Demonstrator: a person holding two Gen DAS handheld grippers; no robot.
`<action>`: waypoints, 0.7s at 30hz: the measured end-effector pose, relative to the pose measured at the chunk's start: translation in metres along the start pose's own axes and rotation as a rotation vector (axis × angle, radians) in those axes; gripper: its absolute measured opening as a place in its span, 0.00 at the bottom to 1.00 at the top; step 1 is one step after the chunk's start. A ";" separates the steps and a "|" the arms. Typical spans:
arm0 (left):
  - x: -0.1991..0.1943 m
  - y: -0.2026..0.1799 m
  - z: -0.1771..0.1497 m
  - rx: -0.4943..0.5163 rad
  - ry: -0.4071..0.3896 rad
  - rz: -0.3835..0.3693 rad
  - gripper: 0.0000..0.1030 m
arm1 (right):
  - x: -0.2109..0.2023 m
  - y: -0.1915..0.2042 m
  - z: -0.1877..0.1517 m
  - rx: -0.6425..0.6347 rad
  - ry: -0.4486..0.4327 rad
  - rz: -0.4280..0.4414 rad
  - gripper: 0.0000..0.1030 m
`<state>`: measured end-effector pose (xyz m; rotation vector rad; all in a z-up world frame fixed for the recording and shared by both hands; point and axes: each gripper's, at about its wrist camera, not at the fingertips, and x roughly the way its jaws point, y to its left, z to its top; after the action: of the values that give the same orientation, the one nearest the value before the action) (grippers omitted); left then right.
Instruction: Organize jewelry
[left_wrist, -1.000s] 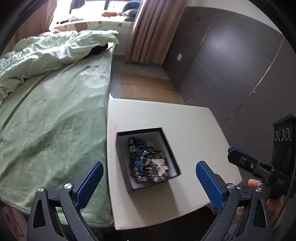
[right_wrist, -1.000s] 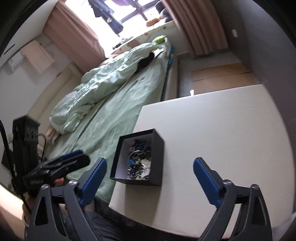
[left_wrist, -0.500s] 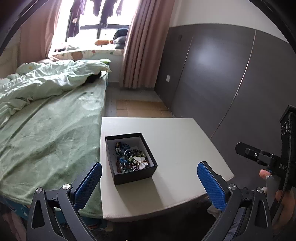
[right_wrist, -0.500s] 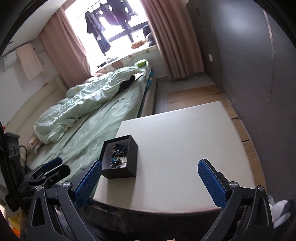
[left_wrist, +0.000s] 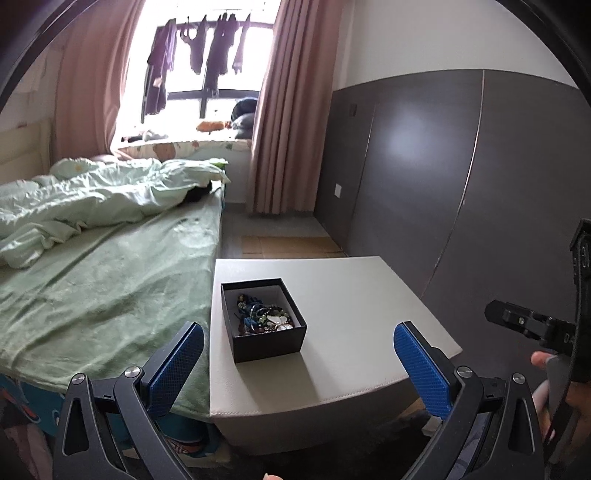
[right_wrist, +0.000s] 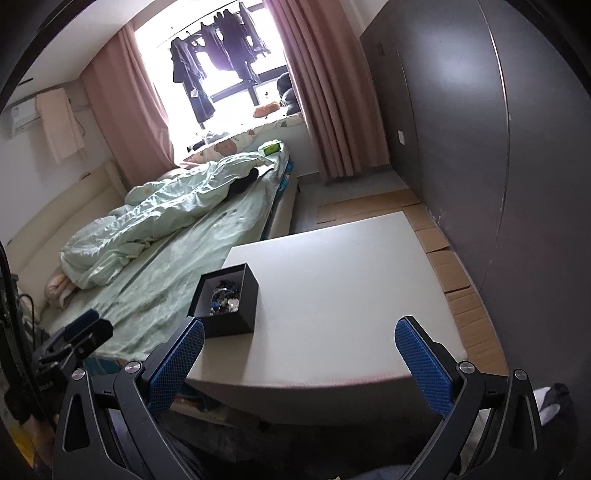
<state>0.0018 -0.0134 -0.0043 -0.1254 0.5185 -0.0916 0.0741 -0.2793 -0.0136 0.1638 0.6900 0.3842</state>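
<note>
A black box (left_wrist: 264, 325) stands open-topped on the white table (left_wrist: 354, 306), near the table's edge that runs along the bed (left_wrist: 107, 273); inside the box lies the jewelry (left_wrist: 264, 319), a tangled heap of dark beads, chains and a pale butterfly-shaped piece, all gathered toward the box's nearer half; no piece shows on the table outside the box, so the jewelry sits collected but unsorted, which would fit either a heap waiting to be laid out or pieces already gathered back in; the pictures do not settle which

The left gripper (left_wrist: 299, 354) is held back from the box and above the table's near edge, its blue-padded fingers (left_wrist: 177, 365) spread wide with nothing between them; likely it is kept clear so the box stays in full sight; the right gripper (right_wrist: 299, 354) hangs likewise off the table's near edge, to the right of the box, fingers (right_wrist: 424, 365) apart and empty; held wide like this, either could come down over the box's walls; the box's low, square form probably keeps it steady, though its light card walls may slide if nudged
</note>
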 end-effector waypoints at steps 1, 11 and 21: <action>-0.002 -0.001 -0.002 0.005 -0.006 0.001 1.00 | -0.004 0.001 -0.003 -0.004 -0.002 0.003 1.00; -0.018 -0.006 -0.019 0.014 -0.050 0.022 1.00 | -0.021 0.001 -0.026 -0.010 -0.023 -0.002 1.00; -0.021 -0.010 -0.025 0.029 -0.052 0.032 1.00 | -0.031 0.005 -0.035 -0.022 -0.057 0.001 1.00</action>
<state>-0.0292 -0.0233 -0.0146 -0.0911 0.4669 -0.0642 0.0286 -0.2864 -0.0211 0.1540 0.6293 0.3863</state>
